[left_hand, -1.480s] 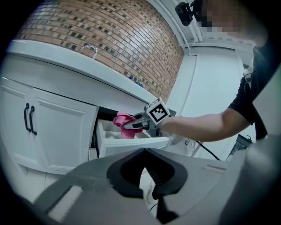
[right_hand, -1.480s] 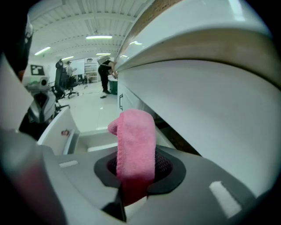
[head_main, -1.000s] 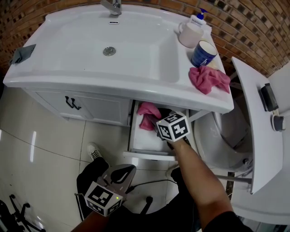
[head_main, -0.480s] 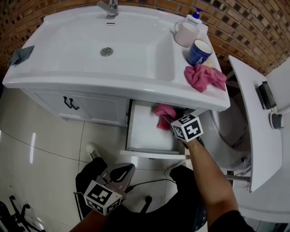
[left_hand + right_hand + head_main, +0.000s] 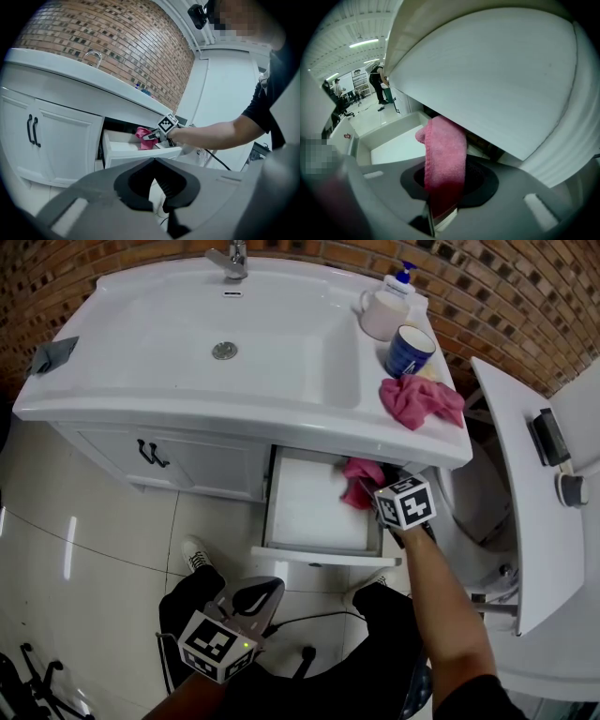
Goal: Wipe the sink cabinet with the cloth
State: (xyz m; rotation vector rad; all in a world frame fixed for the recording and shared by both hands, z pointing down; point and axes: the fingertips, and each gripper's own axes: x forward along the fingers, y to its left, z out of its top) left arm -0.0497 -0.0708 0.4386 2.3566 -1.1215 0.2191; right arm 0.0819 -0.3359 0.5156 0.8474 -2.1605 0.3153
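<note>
Head view — cloth [image 5: 361, 480] (pink) in drawer [image 5: 309, 507]

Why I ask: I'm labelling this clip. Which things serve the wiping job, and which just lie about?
In use: cloth held in the right gripper; open drawer; sink cabinet.
Lying about: second pink cloth, blue mug, white mug and pump bottle on the countertop.

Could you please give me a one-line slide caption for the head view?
Right gripper holds a pink cloth inside the open drawer of the sink cabinet; left gripper hangs shut, lower down.
</note>
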